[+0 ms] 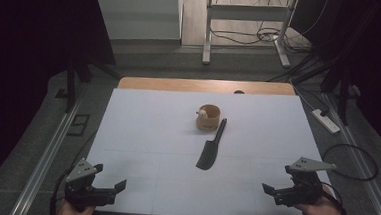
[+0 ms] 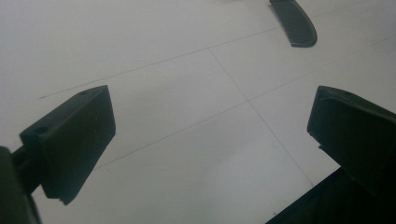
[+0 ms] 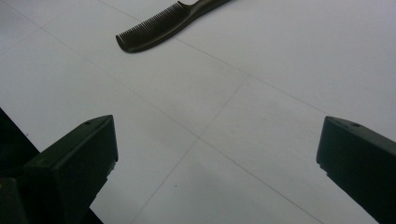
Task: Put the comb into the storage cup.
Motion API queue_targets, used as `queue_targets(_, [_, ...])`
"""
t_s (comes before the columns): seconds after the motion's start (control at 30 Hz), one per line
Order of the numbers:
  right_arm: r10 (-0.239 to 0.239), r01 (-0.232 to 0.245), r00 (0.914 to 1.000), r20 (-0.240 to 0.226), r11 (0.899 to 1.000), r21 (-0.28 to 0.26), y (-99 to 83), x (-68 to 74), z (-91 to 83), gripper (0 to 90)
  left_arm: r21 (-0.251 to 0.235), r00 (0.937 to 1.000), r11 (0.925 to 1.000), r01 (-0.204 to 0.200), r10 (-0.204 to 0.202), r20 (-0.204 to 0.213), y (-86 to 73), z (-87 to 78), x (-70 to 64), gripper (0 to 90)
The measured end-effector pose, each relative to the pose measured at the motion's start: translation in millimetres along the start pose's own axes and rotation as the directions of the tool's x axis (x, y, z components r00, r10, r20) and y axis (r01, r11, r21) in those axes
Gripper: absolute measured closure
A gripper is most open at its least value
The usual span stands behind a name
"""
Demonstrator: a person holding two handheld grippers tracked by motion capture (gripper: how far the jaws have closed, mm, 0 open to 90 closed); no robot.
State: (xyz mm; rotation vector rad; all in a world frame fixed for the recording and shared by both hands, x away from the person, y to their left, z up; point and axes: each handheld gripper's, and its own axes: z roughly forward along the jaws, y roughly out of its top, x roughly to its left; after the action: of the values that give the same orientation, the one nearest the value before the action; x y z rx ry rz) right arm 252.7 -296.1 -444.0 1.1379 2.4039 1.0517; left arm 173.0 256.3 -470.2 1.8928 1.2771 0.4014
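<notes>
Two things lie on the white tabletop: a small round wooden cup and a long black plastic comb. The cup stands upright past the middle of the tabletop, on the far side from the person. Inside it, against the left wall, sits a small pale object — too small to tell what it is. The comb lies flat just to the right of the cup and nearer the person, its narrow handle pointing away and ending just beside the cup's right wall, its broad toothed end pointing towards the near edge. Whether handle and cup touch cannot be told.

The left gripper is held in a hand at the near left corner of the tabletop, its fingers spread wide apart and gripping nothing; in the left gripper view bare white surface lies between them and the comb's toothed end shows far off at the top right.

The right gripper is held in a hand at the near right corner, fingers likewise released, wide apart over bare tabletop. In the right gripper view the comb lies well ahead at the top, teeth along its upper edge — both grippers are well apart from it and from the cup.
</notes>
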Motion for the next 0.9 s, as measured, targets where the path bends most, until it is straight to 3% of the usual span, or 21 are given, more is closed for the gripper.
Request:
queue_targets(0.27, [-0.046, 0.047, 0.9983, -0.037, 0.999, 0.025, 14.5, 5.7, 13.5, 0.0, -0.002, 1.0000, 1.0000, 0.007, -0.007, -0.002, 0.0, -0.2, 0.2, 1.3])
queue_targets(0.7, [-0.034, 0.038, 0.9963, -0.079, 0.999, 0.038, 33.1, 0.2, 34.2, 0.0, -0.006, 0.9999, 0.9999, 0.012, -0.012, -0.002, -0.2, -0.1, 0.6, 1.0])
queue_targets(0.9, [-0.043, 0.044, 0.9971, -0.063, 0.999, 0.020, 39.6, -0.8, 43.6, 0.0, -0.004, 1.0000, 1.0000, 0.007, -0.007, -0.002, -0.2, -0.3, 0.5, 1.0])
